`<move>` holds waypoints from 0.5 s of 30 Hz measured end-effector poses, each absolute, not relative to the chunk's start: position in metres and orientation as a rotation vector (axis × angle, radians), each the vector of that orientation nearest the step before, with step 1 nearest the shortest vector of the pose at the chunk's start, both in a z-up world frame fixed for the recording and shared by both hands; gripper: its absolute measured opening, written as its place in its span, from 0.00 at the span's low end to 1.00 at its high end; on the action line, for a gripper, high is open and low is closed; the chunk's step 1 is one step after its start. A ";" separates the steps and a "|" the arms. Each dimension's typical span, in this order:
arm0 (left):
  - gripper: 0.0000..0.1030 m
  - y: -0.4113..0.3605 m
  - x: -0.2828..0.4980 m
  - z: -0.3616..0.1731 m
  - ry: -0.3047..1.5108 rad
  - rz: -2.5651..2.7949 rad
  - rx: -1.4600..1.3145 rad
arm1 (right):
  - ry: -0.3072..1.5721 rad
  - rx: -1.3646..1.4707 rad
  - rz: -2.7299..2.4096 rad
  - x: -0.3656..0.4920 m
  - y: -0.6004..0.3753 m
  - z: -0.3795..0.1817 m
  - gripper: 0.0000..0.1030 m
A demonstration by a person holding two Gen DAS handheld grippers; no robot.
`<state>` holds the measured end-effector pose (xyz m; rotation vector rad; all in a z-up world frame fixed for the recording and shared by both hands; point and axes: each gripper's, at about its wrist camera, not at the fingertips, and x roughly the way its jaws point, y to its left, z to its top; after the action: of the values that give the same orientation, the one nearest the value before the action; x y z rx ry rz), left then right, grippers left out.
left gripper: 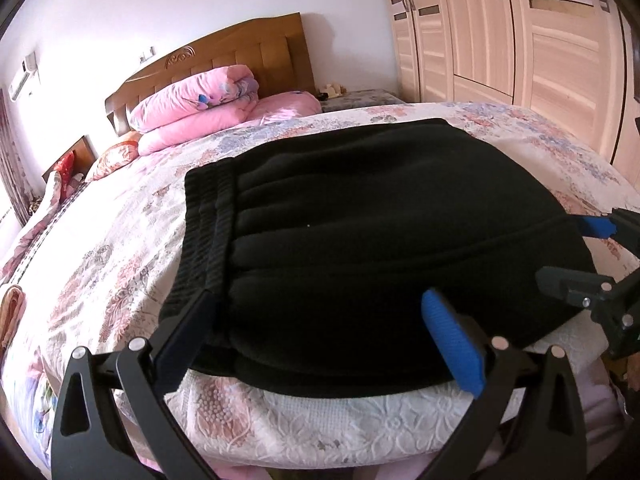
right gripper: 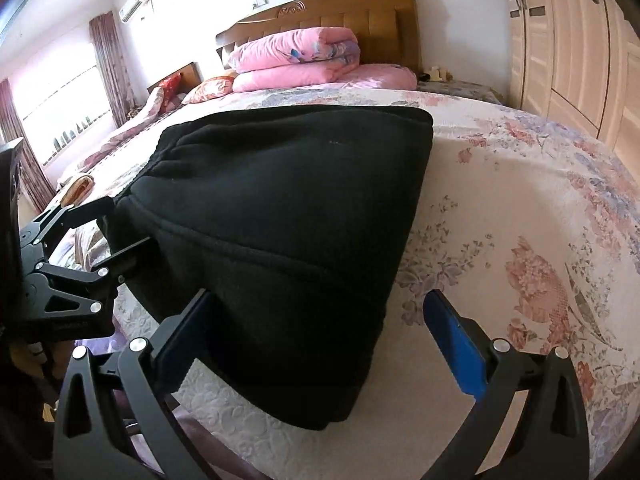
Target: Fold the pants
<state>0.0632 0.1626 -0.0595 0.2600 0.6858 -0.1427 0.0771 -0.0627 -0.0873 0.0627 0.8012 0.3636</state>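
Left wrist view: black pants (left gripper: pixel 360 216), folded into a thick, compact stack, on the floral bed (left gripper: pixel 120 248), at its near edge. Ribbed waistband (left gripper: pixel 208 216) on the stack's left side.

Left gripper (left gripper: pixel 320 320): fingers wide apart, straddling the stack's near edge at the waistband corner; the dark left finger (left gripper: pixel 188 328) lies against the fabric, the blue right pad (left gripper: pixel 452 344) rests on or just over it. Nothing is clamped.

Right gripper (right gripper: pixel 320 332): fingers likewise spread wide, the left one against the stack's near right corner, the blue pad (right gripper: pixel 456 352) clear of it over bare bedspread. No hold on the cloth.

Also present, behind the pants: pink quilt (right gripper: pixel 296 56) rolled at the wooden headboard (right gripper: pixel 360 8); wardrobe (left gripper: pixel 520 32) to the right of the pants; air conditioner (right gripper: pixel 136 0) and curtains (right gripper: pixel 108 60) to the left.

Judged status: fold appears near complete or complete; both grippers seem placed for release or a last adjustment.

Risks: the stack sits right at the bed's edge, so a pull toward the person could drag it off. Thick fleece-like layers may spring open if nudged. A finger snagging a lower layer on leaving would skew the fold. Closing on the top layer alone would peel it back.

Writing: none readable on pants, grippers or furniture.
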 end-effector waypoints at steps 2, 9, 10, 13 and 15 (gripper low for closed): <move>0.99 0.161 0.063 -0.060 0.686 -0.141 0.258 | 0.800 0.062 0.363 0.077 -0.062 -0.088 0.96; 0.99 0.163 0.061 -0.060 0.681 -0.141 0.254 | 0.867 0.100 0.394 0.078 -0.063 -0.099 0.96; 0.99 0.163 0.061 -0.059 0.681 -0.140 0.254 | 0.897 0.106 0.390 0.079 -0.064 -0.096 0.96; 0.99 0.171 0.049 -0.042 0.674 -0.083 0.179 | 0.928 0.047 0.343 0.073 -0.062 -0.076 0.96; 0.99 0.188 0.027 -0.018 0.589 -0.075 0.080 | 0.843 0.024 0.335 0.054 -0.066 -0.045 0.96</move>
<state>0.0272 0.1885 -0.0179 0.0800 0.5886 -0.0749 0.0541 -0.0661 -0.0447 0.0240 0.8428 0.3355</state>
